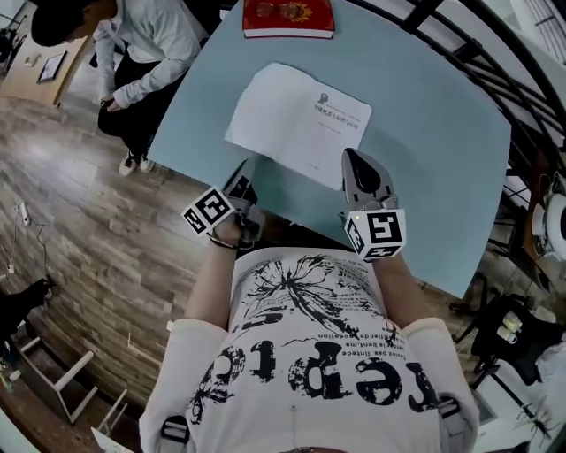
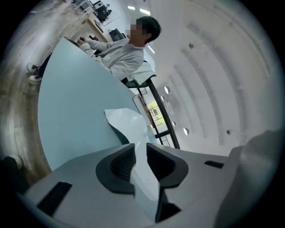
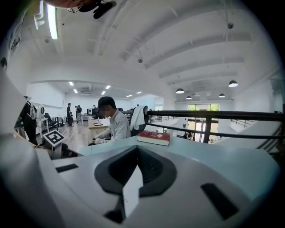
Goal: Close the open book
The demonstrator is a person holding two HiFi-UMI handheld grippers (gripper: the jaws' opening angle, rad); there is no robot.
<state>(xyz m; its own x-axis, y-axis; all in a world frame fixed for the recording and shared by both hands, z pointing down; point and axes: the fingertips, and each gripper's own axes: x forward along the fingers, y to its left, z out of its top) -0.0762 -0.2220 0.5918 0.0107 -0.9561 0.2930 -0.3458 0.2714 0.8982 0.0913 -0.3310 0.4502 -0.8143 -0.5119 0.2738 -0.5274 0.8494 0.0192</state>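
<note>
A pale blue counter (image 1: 424, 177), smooth and matte with a curved far edge, stands on a mezzanine floored in grey-brown wood planks (image 1: 80, 221), with a dark metal railing (image 1: 495, 53) along its right side. The white ribbed ceiling (image 3: 187, 40) carries dark pendant lamps. A person in a light jacket (image 1: 150, 44) sits at the counter's far left corner.

The book (image 1: 296, 124), thin and white with a few lines of print, lies near the counter's middle. A thicker red hardcover (image 1: 288, 18) lies at the far edge.

The right gripper (image 1: 352, 159) has its grey fingers (image 3: 156, 173) closed on the book's near right corner, a slip of white paper pinched between them. The left gripper (image 1: 240, 184) is at the near left corner; its fingers (image 2: 118, 167) stand slightly apart, with a curling page between them, not clamped.
</note>
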